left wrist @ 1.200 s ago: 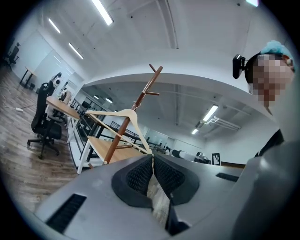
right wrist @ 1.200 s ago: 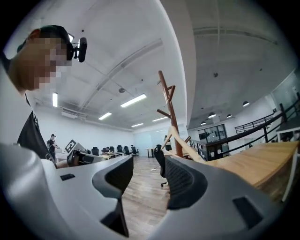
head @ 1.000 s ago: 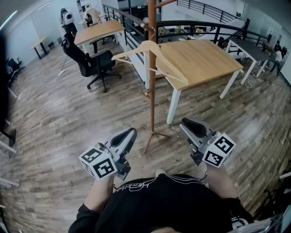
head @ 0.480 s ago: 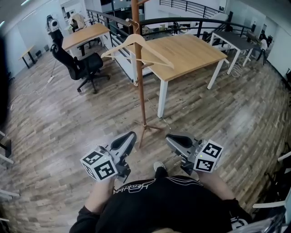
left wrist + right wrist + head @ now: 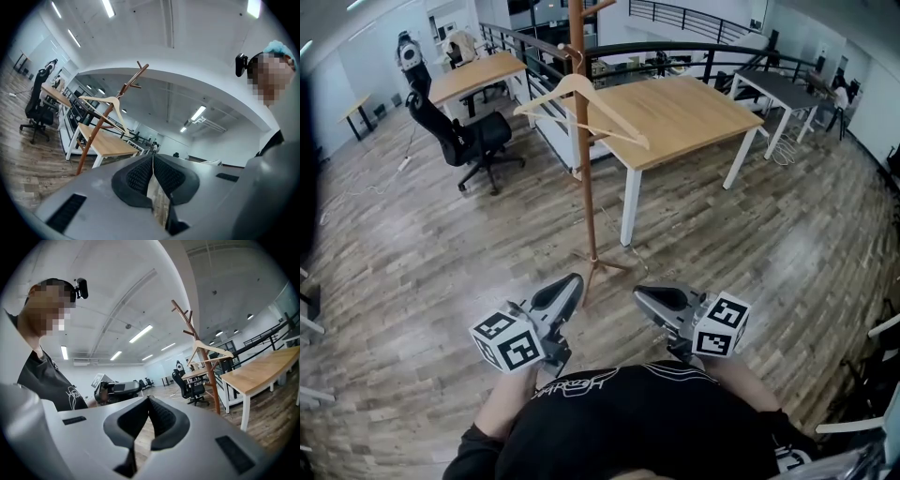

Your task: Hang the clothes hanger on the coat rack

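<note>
We are holding the left gripper [image 5: 571, 280] and right gripper [image 5: 640, 293] pressed together, empty, at lower centre. Bumping the rack [image 5: 587, 187] might unhook the hanger [image 5: 581, 108].

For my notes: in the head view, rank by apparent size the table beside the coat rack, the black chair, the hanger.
1. Table
2. Black chair
3. Hanger, similar in span but thinner

Your right gripper [image 5: 642, 294] has swung in close beside the left gripper [image 5: 572, 281], and its jaws have snapped together on nothing; the coat rack [image 5: 584, 178] has slid leftward across your head view.
</note>
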